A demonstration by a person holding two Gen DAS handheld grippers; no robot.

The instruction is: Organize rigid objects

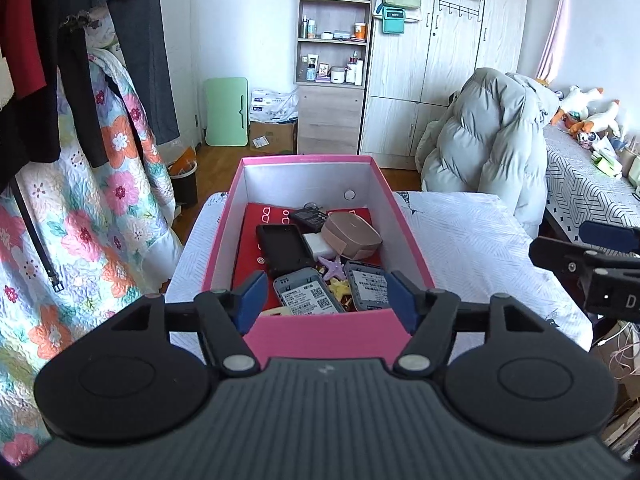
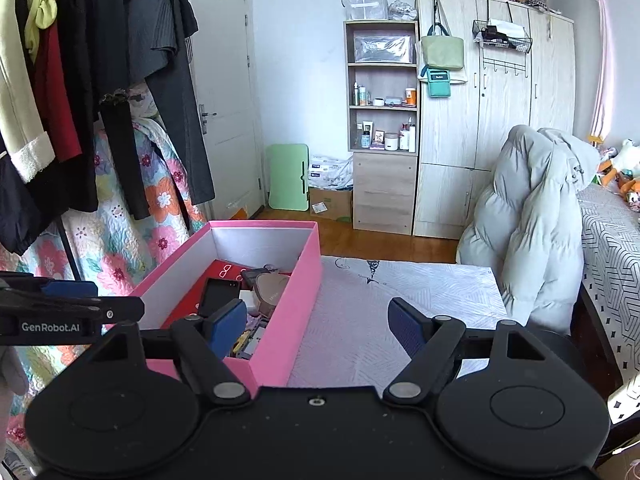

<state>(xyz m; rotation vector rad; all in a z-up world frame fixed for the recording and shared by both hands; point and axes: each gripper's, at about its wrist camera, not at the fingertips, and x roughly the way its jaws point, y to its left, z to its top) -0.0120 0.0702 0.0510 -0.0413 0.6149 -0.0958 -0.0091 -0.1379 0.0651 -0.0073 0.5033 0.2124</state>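
Both grippers are hovering at the near end of a pink box that is sitting on a tabletop covered with a pale patterned cloth. Seen from its own camera, the left gripper is holding its blue-padded fingers apart above the box's near wall, with nothing between them. The right gripper is also keeping its fingers wide apart and empty, one over the box's right wall and the other over bare cloth.

Inside the box, on a red lining, a black case, a tan rounded case, a white block, a purple starfish and two grey devices with printed labels are lying crowded together, several touching or overlapping.

To the left, a rack of dark hanging clothes and a floral quilt are standing close to the tabletop's edge. To the right, a pale puffer jacket is draped just beyond the tabletop, beside a bed. Farther back, a shelf unit and a wardrobe are lining the wall.
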